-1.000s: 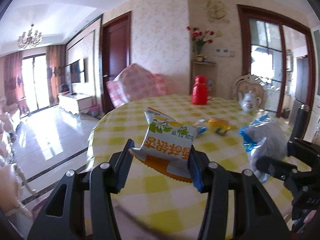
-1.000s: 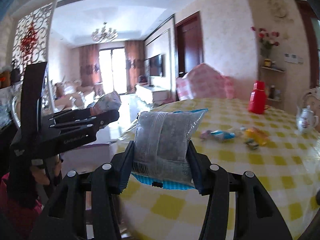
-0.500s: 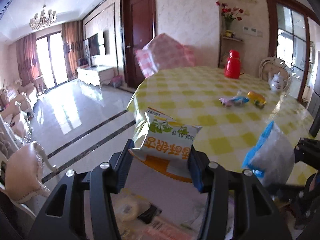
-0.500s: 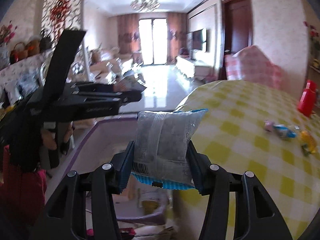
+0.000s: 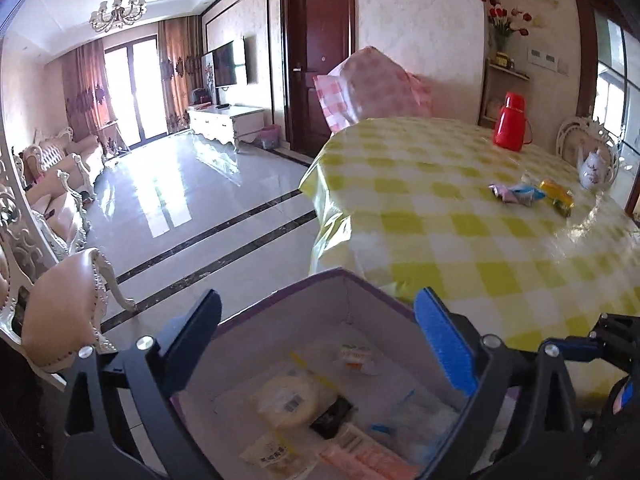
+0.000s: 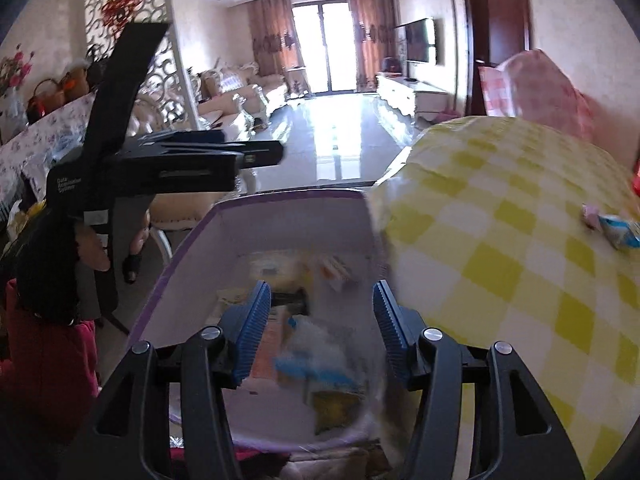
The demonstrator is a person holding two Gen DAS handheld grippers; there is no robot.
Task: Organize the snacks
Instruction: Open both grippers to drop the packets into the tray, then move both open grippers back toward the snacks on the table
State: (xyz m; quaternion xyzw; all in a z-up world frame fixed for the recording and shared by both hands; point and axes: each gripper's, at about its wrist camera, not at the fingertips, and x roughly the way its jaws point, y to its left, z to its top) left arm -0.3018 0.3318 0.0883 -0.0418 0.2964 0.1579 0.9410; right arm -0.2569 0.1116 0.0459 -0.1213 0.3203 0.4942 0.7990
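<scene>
My left gripper (image 5: 316, 320) hangs over a purple-rimmed box (image 5: 344, 276) beside the table, its jaws opening wide with nothing between them. A small white-and-orange packet (image 5: 354, 356) lies in the box below. My right gripper (image 6: 320, 320) is over the same box (image 6: 288, 200), jaws opening. A blurred grey-and-blue packet (image 6: 316, 344) sits below the pads, free of them. Several other snack packs lie in the box, among them a round one with a barcode (image 5: 286, 400). A few wrapped snacks (image 5: 516, 194) stay on the yellow checked table (image 5: 460, 240).
A red flask (image 5: 512, 122) and a white teapot (image 5: 594, 168) stand at the table's far side. A padded chair (image 5: 60, 312) is left of the box. The left gripper (image 6: 260, 152) shows in the right wrist view, held by a hand in a red sleeve (image 6: 44, 360).
Both grippers swung off the table edge and down over the box. The left let go of the white-and-orange packet; the right's grey-and-blue packet slipped down out of its pads.
</scene>
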